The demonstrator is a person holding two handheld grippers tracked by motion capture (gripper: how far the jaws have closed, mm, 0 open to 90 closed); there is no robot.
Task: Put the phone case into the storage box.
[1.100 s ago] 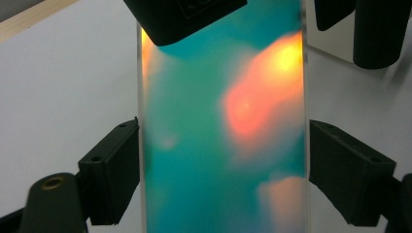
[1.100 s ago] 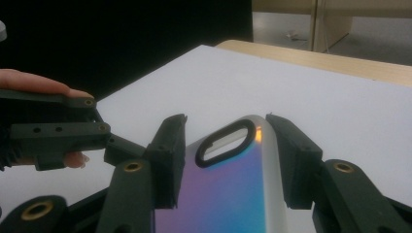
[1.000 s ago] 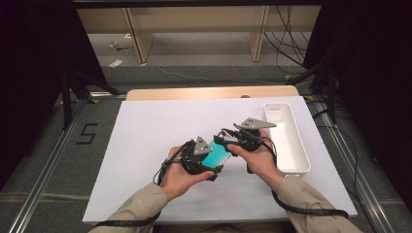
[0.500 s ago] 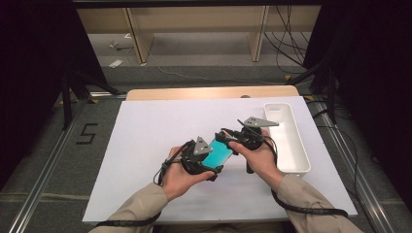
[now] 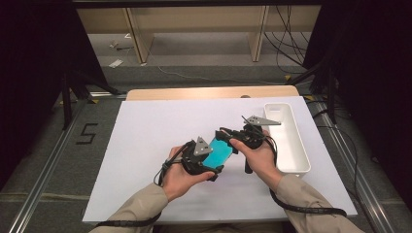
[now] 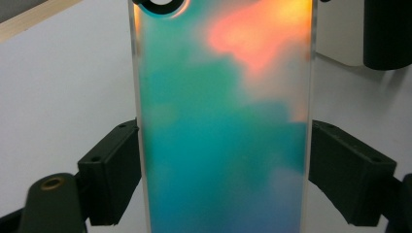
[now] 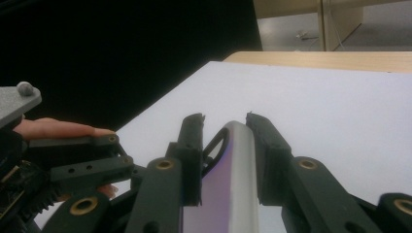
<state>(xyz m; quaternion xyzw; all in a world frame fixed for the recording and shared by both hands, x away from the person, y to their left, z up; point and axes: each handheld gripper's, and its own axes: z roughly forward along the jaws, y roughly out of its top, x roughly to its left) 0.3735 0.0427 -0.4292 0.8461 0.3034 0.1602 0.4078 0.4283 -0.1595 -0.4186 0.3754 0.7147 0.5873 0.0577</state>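
Note:
An iridescent teal-and-orange phone case (image 5: 218, 153) is held just above the white table (image 5: 145, 131) between both hands. My left gripper (image 5: 210, 159) is shut on it across its width, its fingers (image 6: 111, 170) pressing the long edges of the case (image 6: 223, 136). My right gripper (image 5: 232, 141) has come in from the right, and its jaws have just been closing on the far end. In the right gripper view the pads (image 7: 192, 160) lie against both flat faces of the case (image 7: 238, 189), by its round camera opening.
A long white tray (image 5: 287, 167) lies along the right side of the table, close behind my right hand. The wooden table edge (image 5: 209, 92) runs along the back. Black cables trail from both grippers toward the front edge.
The right gripper's jaws have narrowed around the end of the case. Both hands and the case stay where they were.

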